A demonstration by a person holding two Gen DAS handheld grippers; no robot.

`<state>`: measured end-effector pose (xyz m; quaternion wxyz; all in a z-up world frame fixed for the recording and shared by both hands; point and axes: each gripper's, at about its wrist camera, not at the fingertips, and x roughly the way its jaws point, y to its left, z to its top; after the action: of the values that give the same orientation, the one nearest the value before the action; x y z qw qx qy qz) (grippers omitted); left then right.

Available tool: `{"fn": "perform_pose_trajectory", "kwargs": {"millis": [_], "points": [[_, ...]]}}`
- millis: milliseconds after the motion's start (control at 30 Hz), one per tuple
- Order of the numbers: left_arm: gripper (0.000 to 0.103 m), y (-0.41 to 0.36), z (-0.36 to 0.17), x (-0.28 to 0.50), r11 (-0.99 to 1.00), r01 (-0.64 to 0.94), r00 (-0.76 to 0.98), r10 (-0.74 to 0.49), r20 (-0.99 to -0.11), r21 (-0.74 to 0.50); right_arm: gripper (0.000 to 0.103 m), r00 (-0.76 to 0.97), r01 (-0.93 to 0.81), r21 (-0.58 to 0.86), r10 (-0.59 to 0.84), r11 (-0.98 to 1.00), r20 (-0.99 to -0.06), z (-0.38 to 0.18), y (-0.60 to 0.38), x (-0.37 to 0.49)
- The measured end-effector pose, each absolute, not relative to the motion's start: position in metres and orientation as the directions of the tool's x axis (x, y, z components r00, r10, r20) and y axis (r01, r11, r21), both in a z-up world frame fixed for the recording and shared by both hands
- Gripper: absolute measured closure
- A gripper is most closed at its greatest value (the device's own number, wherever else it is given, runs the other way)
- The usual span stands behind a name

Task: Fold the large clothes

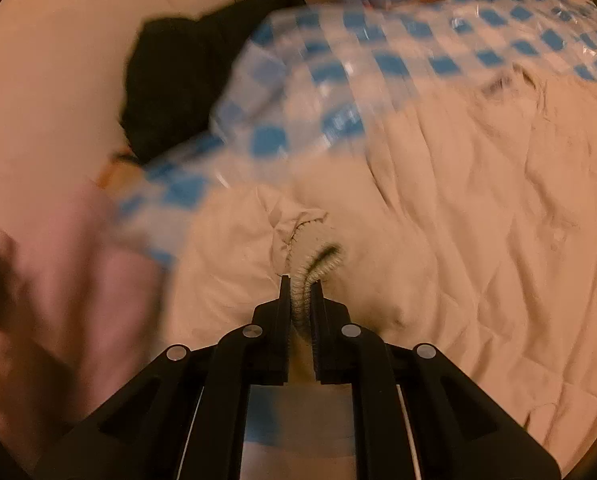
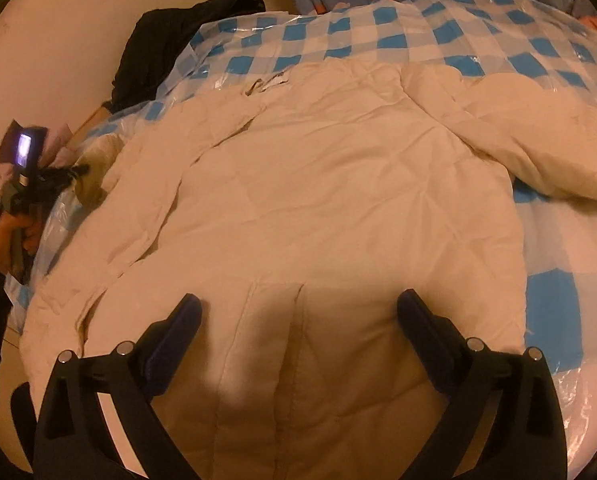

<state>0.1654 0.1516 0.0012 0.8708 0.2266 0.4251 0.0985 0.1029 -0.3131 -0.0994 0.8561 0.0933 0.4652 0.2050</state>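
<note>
jacket: cream quilted puffer jacket (image 2: 318,184) is laid flat, spread over a blue-and-white checked sheet (image 2: 378,32); one sleeve (image 2: 538,136) is stretched out to the right in the right wrist view, lying on the sheet.
cuff: ribbed knit cuff (image 1: 312,276) of the other sleeve is bunched and pinched at the left edge of the spread.
left gripper (image 1: 301,282): clamped tight on the ribbed cuff, fabric squeezed between both black fingers (image 1: 284,300); from the right wrist view it is seen at far left, held by a hand (image 2: 6,228) in a dark sleeve.
right gripper (image 2: 298,308): jaws spread wide, nothing gripped; hung just above the jacket's lower body, shadow cast on the fabric between the fingers (image 2: 178,320). Contact with the fabric cannot be told.
sheet cover: clear plastic film (image 2: 570,408) is seen over the checked sheet, glossy and creased.
background: a dark garment (image 2: 170,36) is piled beyond the sheet, against a pale wall (image 2: 58,40).
image quality: left wrist view is motion-blurred on the left side; pinkish blurred patch there is not identifiable.
</note>
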Motion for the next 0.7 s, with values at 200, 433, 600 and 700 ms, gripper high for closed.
{"fn": "perform_pose_trajectory", "kwargs": {"millis": [200,433,600,700], "points": [[0.096,0.181,0.139,0.174,0.782,-0.228,0.712,0.541,-0.448,0.581,0.008,0.486,-0.266,0.339,0.430,0.902,-0.761,-0.098,-0.308,0.101],[0.094,0.319,0.159,0.229,0.607,-0.460,0.417,0.792,-0.445,0.648,0.007,0.482,-0.270,0.336,0.429,0.902,-0.764,-0.099,-0.308,0.102],[0.089,0.377,0.068,0.244,0.563,-0.407,0.222,0.825,-0.520,0.719,0.007,0.477,-0.272,0.323,0.419,0.906,-0.773,-0.101,-0.307,0.103],[0.069,0.365,0.108,0.238,0.759,-0.448,0.380,0.640,-0.668,0.472,0.007,0.476,-0.273,0.314,0.411,0.909,-0.777,-0.101,-0.306,0.104]]}}
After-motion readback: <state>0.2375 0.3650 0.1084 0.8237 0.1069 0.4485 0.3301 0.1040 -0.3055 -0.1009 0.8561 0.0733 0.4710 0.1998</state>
